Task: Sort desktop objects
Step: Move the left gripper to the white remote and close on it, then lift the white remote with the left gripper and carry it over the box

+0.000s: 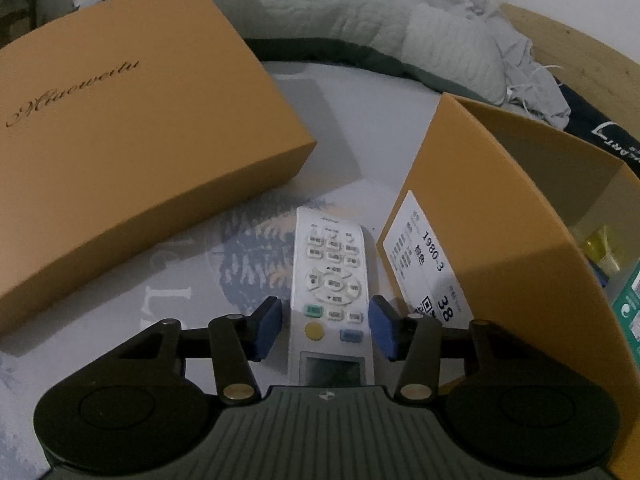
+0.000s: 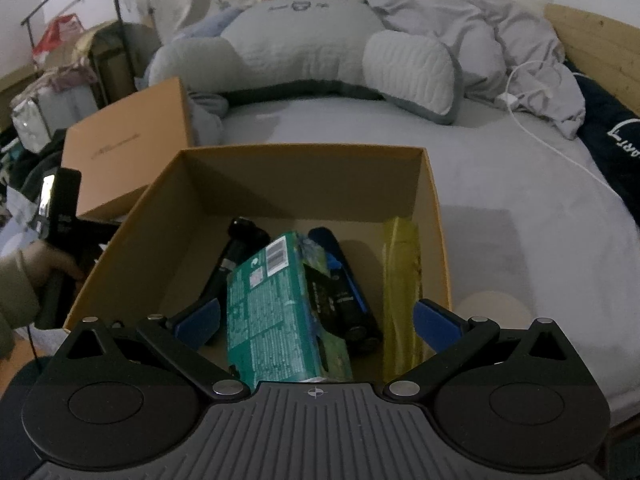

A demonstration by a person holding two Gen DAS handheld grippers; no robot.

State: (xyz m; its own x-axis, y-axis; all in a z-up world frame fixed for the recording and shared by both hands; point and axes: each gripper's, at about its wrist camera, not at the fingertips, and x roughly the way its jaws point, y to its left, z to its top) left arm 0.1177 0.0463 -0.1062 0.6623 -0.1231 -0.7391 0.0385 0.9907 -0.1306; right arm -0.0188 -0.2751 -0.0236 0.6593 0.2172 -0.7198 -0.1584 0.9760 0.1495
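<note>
A white remote control [image 1: 331, 292] lies on the grey bed sheet between the blue pads of my left gripper [image 1: 326, 330]. The jaws are open on either side of it, with small gaps. The open orange box [image 1: 500, 216] stands just right of it, a white label on its near wall. My right gripper [image 2: 318, 320] is open and empty above this box [image 2: 436, 200]. Inside lie a green carton [image 2: 276, 308], a black and blue item [image 2: 344, 280], a black tool [image 2: 236, 248] and a yellow packet [image 2: 402, 280].
The orange box lid [image 1: 132, 136] lies left of the remote, and shows behind the box in the right wrist view [image 2: 132, 148]. A grey cushion [image 2: 312, 52], a crumpled blanket [image 2: 480, 40] and a white cable [image 2: 540, 128] lie farther back. A wooden bed frame [image 2: 592, 40] runs along the right.
</note>
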